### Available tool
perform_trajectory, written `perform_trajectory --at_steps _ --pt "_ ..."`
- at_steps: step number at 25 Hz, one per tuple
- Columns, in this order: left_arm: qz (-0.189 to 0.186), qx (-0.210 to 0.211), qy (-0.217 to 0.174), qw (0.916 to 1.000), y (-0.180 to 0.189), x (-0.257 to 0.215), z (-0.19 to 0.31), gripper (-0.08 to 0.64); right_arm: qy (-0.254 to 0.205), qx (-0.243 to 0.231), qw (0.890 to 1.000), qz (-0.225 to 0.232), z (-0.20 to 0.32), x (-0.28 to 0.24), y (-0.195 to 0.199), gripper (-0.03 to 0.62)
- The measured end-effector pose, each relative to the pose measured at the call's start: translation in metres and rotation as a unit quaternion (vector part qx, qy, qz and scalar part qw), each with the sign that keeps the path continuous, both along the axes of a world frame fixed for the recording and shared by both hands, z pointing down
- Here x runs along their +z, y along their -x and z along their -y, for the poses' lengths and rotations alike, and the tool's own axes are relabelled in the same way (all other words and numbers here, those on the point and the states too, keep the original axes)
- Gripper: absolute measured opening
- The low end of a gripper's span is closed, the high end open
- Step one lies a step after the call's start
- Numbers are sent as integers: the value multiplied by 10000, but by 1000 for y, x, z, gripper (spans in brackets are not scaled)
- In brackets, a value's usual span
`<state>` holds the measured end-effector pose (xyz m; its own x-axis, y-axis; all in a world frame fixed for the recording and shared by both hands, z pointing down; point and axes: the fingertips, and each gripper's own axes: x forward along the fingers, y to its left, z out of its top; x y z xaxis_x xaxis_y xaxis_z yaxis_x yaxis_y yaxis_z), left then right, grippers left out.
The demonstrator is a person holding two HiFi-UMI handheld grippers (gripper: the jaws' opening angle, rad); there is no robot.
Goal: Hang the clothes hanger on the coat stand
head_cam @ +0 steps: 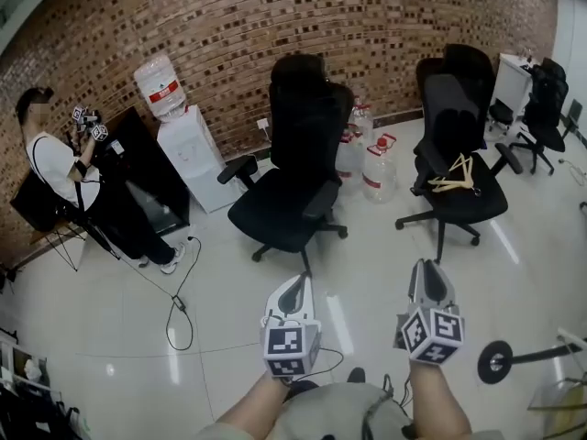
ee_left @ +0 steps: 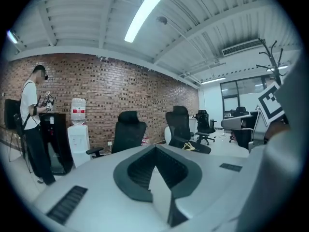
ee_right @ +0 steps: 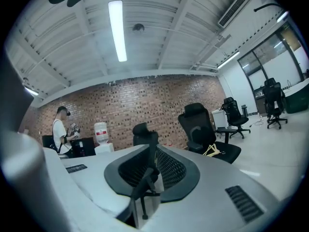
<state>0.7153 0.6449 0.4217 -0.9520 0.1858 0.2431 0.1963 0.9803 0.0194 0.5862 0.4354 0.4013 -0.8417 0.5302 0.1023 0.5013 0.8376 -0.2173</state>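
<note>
A wooden clothes hanger lies on the seat of the black office chair at the right; it also shows small and far off as the hanger and the hanger. Branches of the coat stand rise at the upper right of the left gripper view. Its round black base stands on the floor at the lower right of the head view. My left gripper is shut and empty. Beside it, my right gripper has a narrow slit between its jaws, with nothing in it. Both point level towards the chairs, well short of the hanger.
A second black office chair stands straight ahead. Water jugs sit by the brick wall, and a water dispenser stands left of them. A person stands at the far left beside a black cabinet. A cable trails across the white floor.
</note>
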Motion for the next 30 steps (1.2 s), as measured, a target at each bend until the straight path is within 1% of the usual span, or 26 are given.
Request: perform_trajectory --at_steps 4,8,11,15,18,22,25,27,30 --pt "8 291 -15 9996 79 -5 35 18 17 201 9998 -47 34 3 64 40" --pt "30 645 -90 9979 158 0 51 18 -44 423 9991 -62 44 12 129 40" --pt "61 1020 -161 9946 225 3 46 17 -215 676 9975 -57 36 15 174 40" --pt "115 1491 -230 9885 302 0 14 18 -479 977 9940 -83 0 11 218 40" --pt "207 1860 -329 9818 345 2 -8 18 -606 1222 9907 21 -28 9 246 40" --pt "81 2274 -496 9725 384 25 -38 17 -763 1504 9856 64 -65 19 277 40" --pt "54 2508 -539 9665 412 32 -57 17 -842 1697 9819 8 -87 26 300 40" --pt "63 2648 -555 9627 435 30 -62 17 -884 1811 9795 -46 -94 28 318 40" --pt "55 2793 -537 9587 470 31 -54 17 -919 1942 9766 -100 -88 32 350 40"
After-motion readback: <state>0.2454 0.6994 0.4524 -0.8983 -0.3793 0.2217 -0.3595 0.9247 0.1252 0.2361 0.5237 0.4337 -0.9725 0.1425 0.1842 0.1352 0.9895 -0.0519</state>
